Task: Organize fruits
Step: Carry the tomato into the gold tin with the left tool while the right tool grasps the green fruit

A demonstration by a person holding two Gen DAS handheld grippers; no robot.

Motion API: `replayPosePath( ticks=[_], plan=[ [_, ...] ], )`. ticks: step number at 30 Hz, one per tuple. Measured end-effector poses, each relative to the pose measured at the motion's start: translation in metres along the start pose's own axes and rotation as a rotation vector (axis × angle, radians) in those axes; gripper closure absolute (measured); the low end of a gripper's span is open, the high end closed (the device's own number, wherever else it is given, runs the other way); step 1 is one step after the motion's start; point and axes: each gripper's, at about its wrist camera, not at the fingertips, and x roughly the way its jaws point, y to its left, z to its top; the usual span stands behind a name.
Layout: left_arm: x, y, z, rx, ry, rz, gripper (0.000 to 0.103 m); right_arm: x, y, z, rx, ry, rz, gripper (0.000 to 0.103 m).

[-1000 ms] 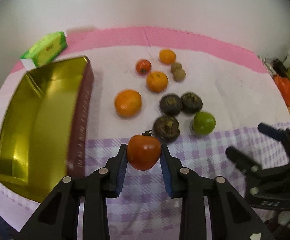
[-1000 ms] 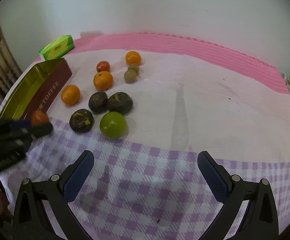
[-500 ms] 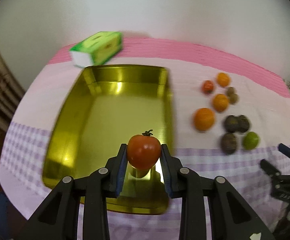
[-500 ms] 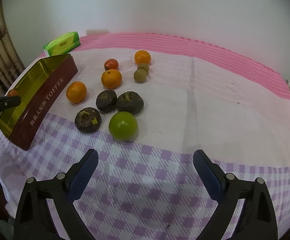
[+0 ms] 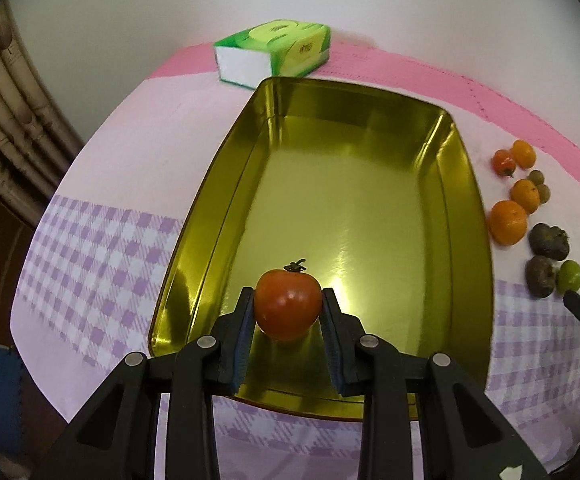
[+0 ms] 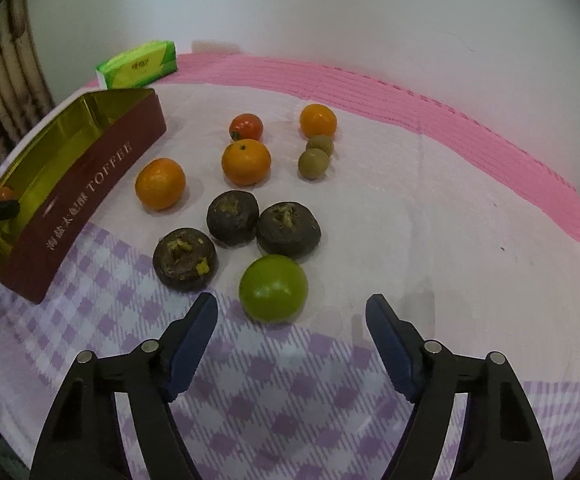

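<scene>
My left gripper (image 5: 287,308) is shut on a red tomato (image 5: 287,304), holding it over the near end of the gold tin (image 5: 354,208), whose floor is bare. In the right wrist view the tin (image 6: 89,184) shows its dark red side at the left. My right gripper (image 6: 292,312) hangs just in front of a green fruit (image 6: 273,289); its jaws are closing and the pads do not touch the fruit. Behind it lie three dark brown fruits (image 6: 231,218), two oranges (image 6: 245,161), a small tomato (image 6: 245,127), a small orange fruit (image 6: 318,120) and two tan round fruits (image 6: 313,163).
A green tissue pack (image 5: 273,52) lies behind the tin near the wall. The cloth (image 6: 410,208) is pink at the back and purple checked in front. Bamboo furniture (image 5: 5,120) stands beyond the table's left edge.
My left gripper carried the tomato leftwards from in front of the fruit group to above the tin. My right gripper moved closer to the green fruit and its jaws narrowed.
</scene>
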Motion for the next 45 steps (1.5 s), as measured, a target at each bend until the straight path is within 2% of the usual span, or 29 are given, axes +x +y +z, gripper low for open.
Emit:
replayPosePath(
  ticks=[8,16,25,37,45],
  plan=[
    [0.007,0.008,-0.006,-0.007,0.028,0.007,0.075,0.017,0.004,0.005,0.004,0.037,0.006,0.045],
    [0.011,0.010,-0.005,-0.002,0.035,0.016,0.074,0.017,0.008,0.005,-0.003,0.036,0.003,0.047],
    [0.012,0.009,-0.005,0.001,0.036,0.024,0.074,0.018,0.009,0.006,0.011,0.036,0.045,0.064],
    [0.010,0.012,-0.004,-0.022,0.033,0.003,0.073,0.017,0.005,0.003,0.022,0.030,0.055,0.065],
    [-0.012,0.013,-0.001,-0.025,-0.029,-0.022,0.053,0.002,0.003,0.004,0.025,0.010,0.042,0.065]
  ],
)
